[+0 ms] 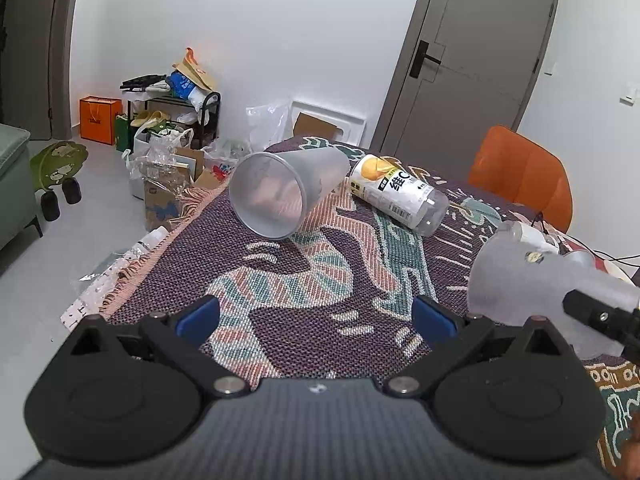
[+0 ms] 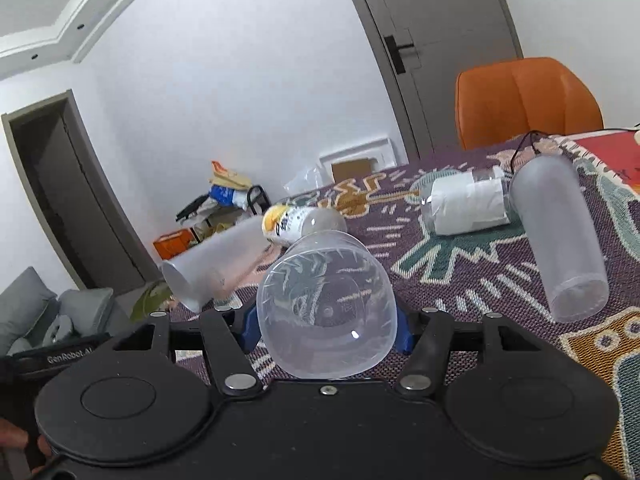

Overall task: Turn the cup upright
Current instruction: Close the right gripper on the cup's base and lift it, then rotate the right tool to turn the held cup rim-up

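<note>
Cup (image 2: 326, 306) translucent, tilted in tongs (image 2: 326, 326)

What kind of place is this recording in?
Probably a lived-in home room, not a lab. A table under a patterned woven cloth has an orange upholstered chair beside it, a grey interior door stands behind, and shopping bags and boxes are heaped on the floor.
</note>
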`<action>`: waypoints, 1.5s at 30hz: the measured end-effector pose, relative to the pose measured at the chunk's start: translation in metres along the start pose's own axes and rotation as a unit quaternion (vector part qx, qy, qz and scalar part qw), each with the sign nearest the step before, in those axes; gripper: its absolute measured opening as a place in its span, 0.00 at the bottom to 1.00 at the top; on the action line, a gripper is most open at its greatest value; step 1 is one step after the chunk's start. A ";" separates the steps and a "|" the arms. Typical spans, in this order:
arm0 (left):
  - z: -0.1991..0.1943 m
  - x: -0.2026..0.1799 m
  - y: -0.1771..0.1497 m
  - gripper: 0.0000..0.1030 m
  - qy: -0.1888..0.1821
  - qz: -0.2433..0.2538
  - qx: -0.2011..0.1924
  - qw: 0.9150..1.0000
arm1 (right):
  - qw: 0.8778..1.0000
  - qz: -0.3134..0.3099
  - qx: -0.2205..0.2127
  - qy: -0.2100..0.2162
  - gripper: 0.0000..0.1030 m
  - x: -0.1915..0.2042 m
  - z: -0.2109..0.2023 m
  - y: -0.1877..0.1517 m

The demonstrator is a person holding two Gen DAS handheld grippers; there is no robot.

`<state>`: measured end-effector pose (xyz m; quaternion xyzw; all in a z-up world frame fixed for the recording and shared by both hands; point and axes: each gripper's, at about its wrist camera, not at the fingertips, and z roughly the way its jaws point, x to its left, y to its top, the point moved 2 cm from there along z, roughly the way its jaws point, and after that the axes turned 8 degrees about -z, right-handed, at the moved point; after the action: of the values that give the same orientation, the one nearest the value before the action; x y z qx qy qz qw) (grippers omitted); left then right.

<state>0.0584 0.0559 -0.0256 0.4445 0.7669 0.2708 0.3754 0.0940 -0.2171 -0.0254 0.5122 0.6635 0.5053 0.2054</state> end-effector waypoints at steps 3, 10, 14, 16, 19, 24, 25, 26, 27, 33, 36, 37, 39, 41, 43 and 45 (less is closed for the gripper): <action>-0.004 -0.001 -0.001 0.98 0.000 0.002 -0.003 1.000 | 1.000 0.001 -0.008 0.004 0.56 0.000 -0.007 0.002; -0.011 -0.003 -0.004 0.98 -0.004 0.007 -0.005 1.000 | 1.000 0.002 -0.021 0.018 0.56 0.004 -0.023 0.000; -0.012 -0.007 -0.006 0.98 -0.006 0.011 -0.002 1.000 | 0.999 0.000 -0.023 0.027 0.56 0.008 -0.031 -0.003; -0.013 -0.011 -0.007 0.98 -0.008 0.016 -0.001 1.000 | 0.999 0.001 -0.022 0.033 0.56 0.008 -0.033 -0.006; -0.014 -0.016 -0.009 0.98 -0.010 0.021 0.001 1.000 | 0.999 0.000 -0.019 0.040 0.56 0.009 -0.034 -0.011; -0.016 -0.025 -0.013 0.98 -0.014 0.031 0.006 0.999 | 0.999 -0.006 0.003 0.051 0.57 0.009 -0.027 -0.024; -0.016 -0.027 -0.014 0.98 -0.014 0.032 0.007 0.999 | 0.999 -0.005 0.014 0.049 0.57 0.007 -0.022 -0.028; -0.017 -0.028 -0.015 0.98 -0.013 0.034 0.008 0.999 | 0.999 -0.006 0.024 0.047 0.57 0.006 -0.019 -0.032; -0.017 -0.029 -0.016 0.98 -0.013 0.035 0.008 0.999 | 0.998 -0.004 0.030 0.049 0.57 0.005 -0.015 -0.036; -0.015 -0.040 -0.020 0.98 -0.017 0.043 0.019 0.999 | 0.997 0.003 0.057 0.050 0.59 0.000 -0.005 -0.047; -0.012 -0.044 -0.021 0.98 -0.025 0.040 0.029 0.998 | 0.997 0.002 0.050 0.052 0.62 -0.002 -0.011 -0.045; -0.011 -0.045 -0.022 0.98 -0.028 0.038 0.033 0.998 | 0.997 0.002 0.047 0.053 0.62 -0.004 -0.013 -0.043; -0.008 -0.049 -0.023 0.98 -0.036 0.035 0.037 0.998 | 0.998 0.006 0.040 0.053 0.63 -0.009 -0.019 -0.041; -0.007 -0.053 -0.024 0.98 -0.045 0.033 0.039 0.998 | 0.998 0.012 0.034 0.048 0.63 -0.017 -0.024 -0.038; -0.005 -0.058 -0.025 0.98 -0.053 0.030 0.039 0.997 | 0.998 0.021 0.029 0.041 0.63 -0.026 -0.028 -0.037; -0.003 -0.061 -0.025 0.96 -0.062 0.025 0.040 0.997 | 0.999 0.030 0.022 0.031 0.63 -0.034 -0.030 -0.035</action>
<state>0.0634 -0.0101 -0.0219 0.4945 0.7409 0.2209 0.3973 0.0667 -0.2604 -0.0525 0.5208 0.6645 0.5121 0.1580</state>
